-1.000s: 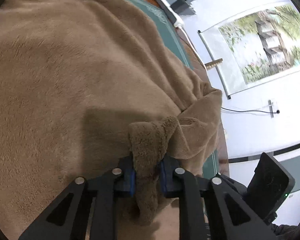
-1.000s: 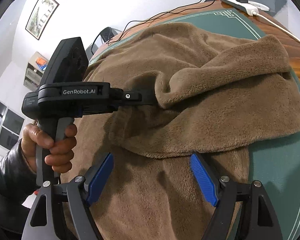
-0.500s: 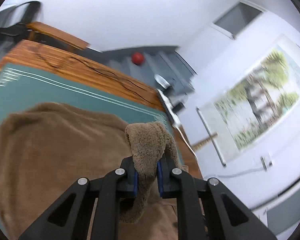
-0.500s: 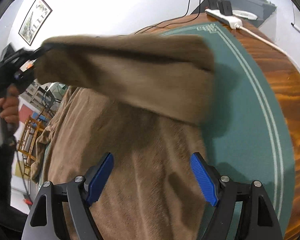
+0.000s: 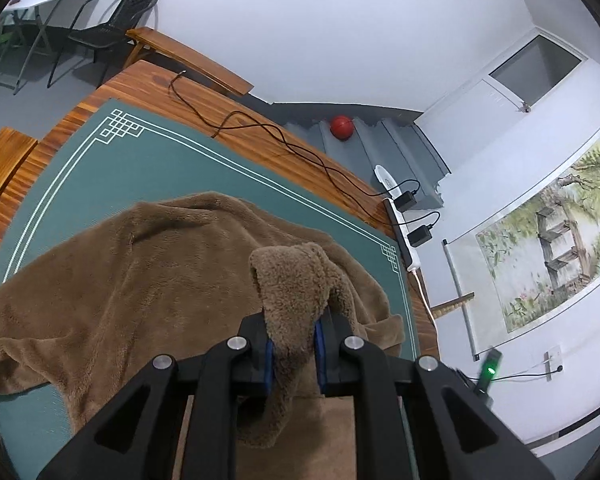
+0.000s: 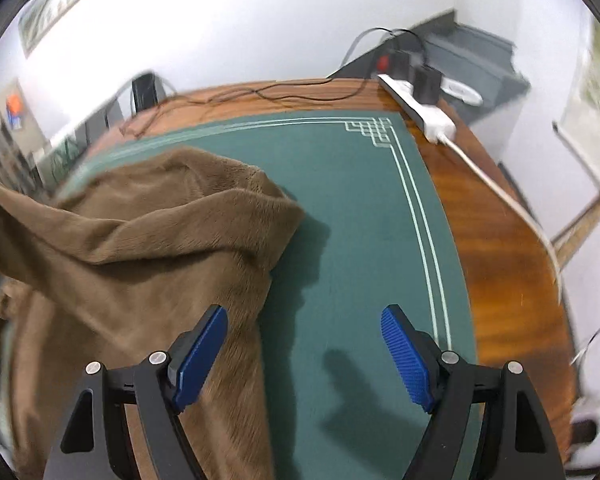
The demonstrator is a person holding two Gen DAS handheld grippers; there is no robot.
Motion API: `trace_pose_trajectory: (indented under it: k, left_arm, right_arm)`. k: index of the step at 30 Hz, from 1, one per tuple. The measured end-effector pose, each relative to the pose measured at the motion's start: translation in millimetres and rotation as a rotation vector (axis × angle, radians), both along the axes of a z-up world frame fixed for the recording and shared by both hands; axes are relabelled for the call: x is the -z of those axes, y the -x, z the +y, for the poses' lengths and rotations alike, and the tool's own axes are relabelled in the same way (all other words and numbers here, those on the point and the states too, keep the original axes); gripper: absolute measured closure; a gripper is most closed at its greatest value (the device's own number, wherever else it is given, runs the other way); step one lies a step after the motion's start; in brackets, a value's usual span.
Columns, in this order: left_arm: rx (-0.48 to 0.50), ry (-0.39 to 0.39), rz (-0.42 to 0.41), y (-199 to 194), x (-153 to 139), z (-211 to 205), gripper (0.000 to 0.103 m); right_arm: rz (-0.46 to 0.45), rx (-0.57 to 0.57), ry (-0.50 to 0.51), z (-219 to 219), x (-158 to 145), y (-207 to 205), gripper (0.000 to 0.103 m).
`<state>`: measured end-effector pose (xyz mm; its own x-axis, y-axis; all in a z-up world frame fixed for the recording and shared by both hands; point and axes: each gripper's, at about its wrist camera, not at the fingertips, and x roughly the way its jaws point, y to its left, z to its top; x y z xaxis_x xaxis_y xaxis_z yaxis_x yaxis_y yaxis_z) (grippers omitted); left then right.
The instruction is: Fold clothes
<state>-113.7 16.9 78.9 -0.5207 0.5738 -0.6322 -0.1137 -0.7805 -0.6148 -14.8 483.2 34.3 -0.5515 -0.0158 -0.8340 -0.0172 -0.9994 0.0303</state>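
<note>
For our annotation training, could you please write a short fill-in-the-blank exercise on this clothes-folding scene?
1. The left gripper is shut on a fold of the fluffy ____ garment.
2. The right gripper holds ____ between its blue pads.
3. The garment lies on a ____ mat with white border lines.
4. Black chargers are plugged into the white ____.

Missing words: brown; nothing; green; power strip

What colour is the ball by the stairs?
Red. The ball shows best in the left wrist view.
</note>
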Motion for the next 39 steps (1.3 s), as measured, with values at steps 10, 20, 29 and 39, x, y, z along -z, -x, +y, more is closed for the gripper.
trace_pose_trajectory:
  k: [10, 20, 29, 39]
  left_arm:
    - [-0.043, 0.025, -0.075, 12.3, 24.5, -11.7, 0.087]
    - [-0.093, 0.035, -0.155, 29.5, 58.7, -27.7, 0.087]
    - [-0.107, 0.042, -0.198, 31.0, 74.4, -38.6, 0.087]
    - [-0.073, 0.184, -0.268, 45.9, 95.1, -25.0, 0.044]
  right_arm:
    - [0.001, 0.116, -0.136, 6.0, 11.2, 86.6, 0.022]
    - [0.014, 0.012, 0.01, 8.6, 2.3, 79.5, 0.022]
    - [-0.146, 0.013, -0.095, 2.8, 49.3, 96.3, 0.022]
    - [-0.061, 0.154, -0.235, 14.9, 44.2, 147.6, 0.019]
